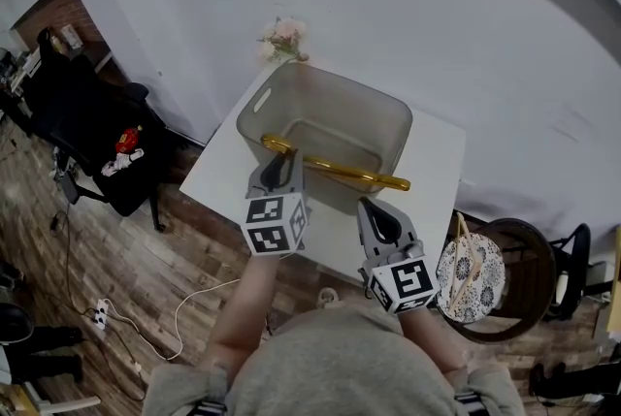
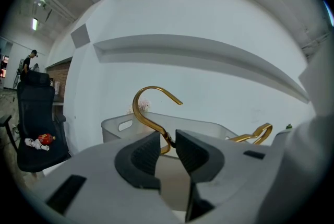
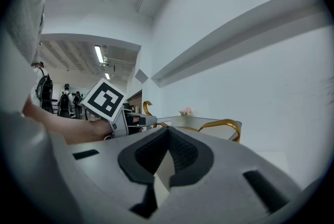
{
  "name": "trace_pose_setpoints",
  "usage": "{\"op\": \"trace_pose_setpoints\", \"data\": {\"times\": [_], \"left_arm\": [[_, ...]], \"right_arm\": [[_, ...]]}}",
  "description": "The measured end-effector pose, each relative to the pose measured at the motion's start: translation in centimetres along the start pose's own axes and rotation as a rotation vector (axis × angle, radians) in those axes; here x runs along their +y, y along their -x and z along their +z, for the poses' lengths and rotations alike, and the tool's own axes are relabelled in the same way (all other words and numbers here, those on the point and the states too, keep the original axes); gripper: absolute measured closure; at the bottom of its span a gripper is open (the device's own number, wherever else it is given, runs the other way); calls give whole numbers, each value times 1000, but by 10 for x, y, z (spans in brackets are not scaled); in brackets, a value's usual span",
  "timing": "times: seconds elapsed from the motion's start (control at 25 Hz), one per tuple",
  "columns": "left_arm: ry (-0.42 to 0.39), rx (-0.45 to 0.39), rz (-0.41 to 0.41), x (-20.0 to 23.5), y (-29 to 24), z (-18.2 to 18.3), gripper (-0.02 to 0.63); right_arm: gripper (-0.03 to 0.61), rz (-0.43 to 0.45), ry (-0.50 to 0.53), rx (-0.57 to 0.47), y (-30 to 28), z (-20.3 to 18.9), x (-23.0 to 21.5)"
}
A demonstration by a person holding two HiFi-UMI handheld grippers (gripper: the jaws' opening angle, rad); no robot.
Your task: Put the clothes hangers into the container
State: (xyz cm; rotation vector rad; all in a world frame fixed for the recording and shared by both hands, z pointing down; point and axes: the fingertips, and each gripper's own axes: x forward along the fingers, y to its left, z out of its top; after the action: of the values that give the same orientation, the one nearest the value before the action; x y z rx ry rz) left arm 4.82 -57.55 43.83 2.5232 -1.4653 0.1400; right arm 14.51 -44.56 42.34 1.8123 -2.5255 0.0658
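Observation:
A grey plastic container (image 1: 260, 106) stands on the white table (image 1: 437, 162). A gold clothes hanger (image 1: 340, 172) lies across the container's near rim, with its hook at the left end. My left gripper (image 1: 281, 164) is at that hook end. In the left gripper view the hook (image 2: 141, 108) rises just beyond the jaws, and its thin neck sits in the gap between the pads (image 2: 146, 155), which stand apart. My right gripper (image 1: 376, 218) hovers over the table's near edge, clear of the container, shut with nothing in it. The right gripper view shows the hanger's shoulder (image 3: 222, 125) above the container rim.
A small bunch of flowers (image 1: 281, 38) sits behind the container against the wall. At the right, a round stool carries a patterned plate with sticks (image 1: 471, 273). A black chair (image 1: 87, 133) with a red toy (image 1: 128, 139) stands at the left on the wooden floor.

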Motion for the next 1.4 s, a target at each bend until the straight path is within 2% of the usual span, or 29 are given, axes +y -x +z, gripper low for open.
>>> {"op": "trace_pose_setpoints", "data": {"times": [0.16, 0.2, 0.24, 0.52, 1.16, 1.4], "left_arm": [[7, -2, 20, 2, 2, -1, 535], [9, 2, 21, 1, 1, -2, 503], [13, 9, 18, 0, 0, -3, 409], [7, 21, 26, 0, 6, -12, 368], [-3, 8, 0, -14, 70, -15, 368], [-10, 11, -15, -23, 106, -26, 437]], "right_arm": [[577, -1, 5, 1, 6, 2, 2], [577, -2, 7, 1, 8, 3, 2], [577, -4, 6, -1, 10, 3, 1], [577, -19, -1, -6, 19, 3, 4], [577, -38, 4, -13, 63, 7, 35], [577, -49, 13, -14, 89, 6, 53]]}}
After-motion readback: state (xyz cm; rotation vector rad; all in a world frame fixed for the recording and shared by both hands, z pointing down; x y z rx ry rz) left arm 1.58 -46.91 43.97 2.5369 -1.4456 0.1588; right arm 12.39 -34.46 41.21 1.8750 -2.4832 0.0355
